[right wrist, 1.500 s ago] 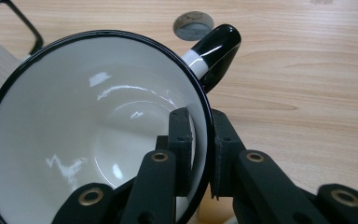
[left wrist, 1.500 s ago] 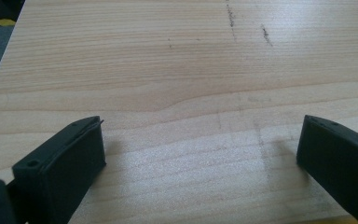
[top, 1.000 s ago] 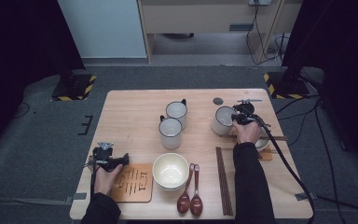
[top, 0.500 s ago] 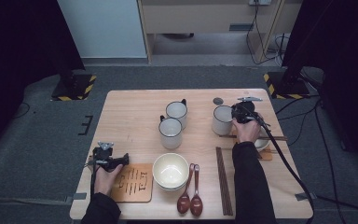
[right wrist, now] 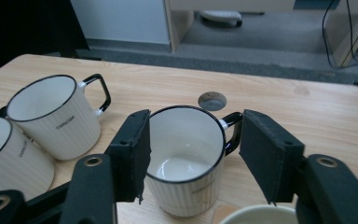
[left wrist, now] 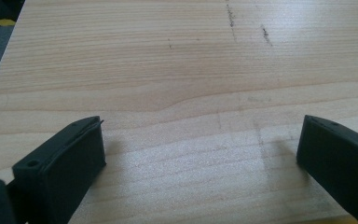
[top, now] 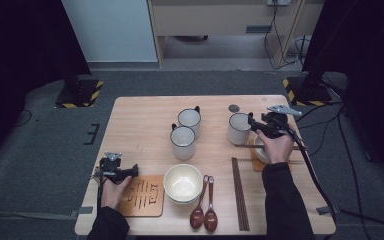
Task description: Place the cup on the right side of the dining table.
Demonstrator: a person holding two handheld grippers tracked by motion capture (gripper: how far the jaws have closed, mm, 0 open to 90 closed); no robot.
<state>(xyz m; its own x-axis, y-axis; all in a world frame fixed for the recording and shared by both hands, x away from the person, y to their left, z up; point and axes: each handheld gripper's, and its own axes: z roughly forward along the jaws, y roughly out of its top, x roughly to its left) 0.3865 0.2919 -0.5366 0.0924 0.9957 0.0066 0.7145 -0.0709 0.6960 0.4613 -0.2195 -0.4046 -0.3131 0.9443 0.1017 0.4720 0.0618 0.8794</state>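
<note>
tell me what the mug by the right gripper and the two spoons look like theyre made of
Mug: probably enamelled metal or glazed ceramic, going by its glossy white wall, thin black rim and black handle. Spoons: likely lacquered wood, being dark reddish brown with a slight sheen.

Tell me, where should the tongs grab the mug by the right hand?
Probably the rim wall of the mug, coming from above: it stands upright and empty, so one jaw can go inside and one outside. Its thin handle sticks out the far side.

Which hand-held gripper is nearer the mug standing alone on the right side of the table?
Right. The right hand-held gripper sits just beside that mug, jaws open; the left hand-held gripper is far off by the wooden coaster.
</note>
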